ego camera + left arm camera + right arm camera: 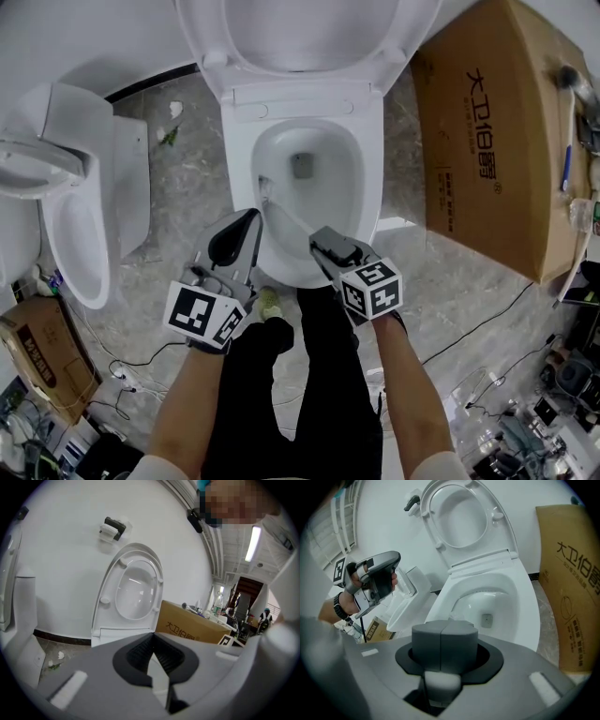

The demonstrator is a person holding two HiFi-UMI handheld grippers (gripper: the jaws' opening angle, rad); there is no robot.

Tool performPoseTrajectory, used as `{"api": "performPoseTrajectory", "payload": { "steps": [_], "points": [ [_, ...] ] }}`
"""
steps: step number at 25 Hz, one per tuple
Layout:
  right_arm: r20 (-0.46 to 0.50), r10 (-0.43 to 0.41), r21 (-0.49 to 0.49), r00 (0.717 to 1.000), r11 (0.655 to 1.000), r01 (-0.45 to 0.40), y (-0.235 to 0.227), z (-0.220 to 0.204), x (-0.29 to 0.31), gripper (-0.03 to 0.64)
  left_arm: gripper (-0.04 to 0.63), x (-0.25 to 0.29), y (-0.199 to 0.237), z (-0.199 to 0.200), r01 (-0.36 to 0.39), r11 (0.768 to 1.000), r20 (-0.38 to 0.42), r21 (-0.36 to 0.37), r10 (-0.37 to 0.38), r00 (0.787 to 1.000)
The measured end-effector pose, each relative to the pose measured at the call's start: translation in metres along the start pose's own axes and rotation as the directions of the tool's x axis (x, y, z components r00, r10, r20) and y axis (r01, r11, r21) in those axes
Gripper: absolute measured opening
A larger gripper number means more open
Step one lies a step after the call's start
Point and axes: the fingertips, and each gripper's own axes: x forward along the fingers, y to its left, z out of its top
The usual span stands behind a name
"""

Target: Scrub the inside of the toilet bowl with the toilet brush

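Note:
The white toilet [370,150] stands with its lid [309,28] raised. In the head view my right gripper [323,246] hangs over the bowl's near rim, shut on the thin white handle of the toilet brush [286,216]. The handle slants up-left into the bowl [328,178], and the brush head [265,187] rests by the left inner wall. The right gripper view shows the jaws closed together [444,641] with the white handle end [442,684] beneath them. My left gripper [234,239] hovers left of the bowl's front, jaws together and holding nothing [154,637].
A second white toilet [84,216] stands at the left. A large cardboard box [487,141] lies right of the toilet. A small box [42,361] and cables [122,375] are on the grey floor, with bits of debris [171,122] at the back left.

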Motion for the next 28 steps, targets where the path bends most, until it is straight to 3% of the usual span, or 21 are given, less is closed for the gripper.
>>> {"api": "performPoseTrajectory", "payload": {
  "steps": [14,28],
  "points": [
    [-0.222,0.034,-0.072,0.974,0.996,-0.051,0.008,-0.040,-0.044,0.167,0.005,-0.004,-0.031,0.002,0.023,1.000,-0.022,-0.009,-0.023,0.999],
    [-0.479,-0.031,-0.249,0.877,0.963,-0.102,-0.002,-0.040,-0.083,0.167,0.006,-0.001,-0.055,0.005,0.042,0.999,-0.026,-0.006,-0.042,0.999]
  ]
}}
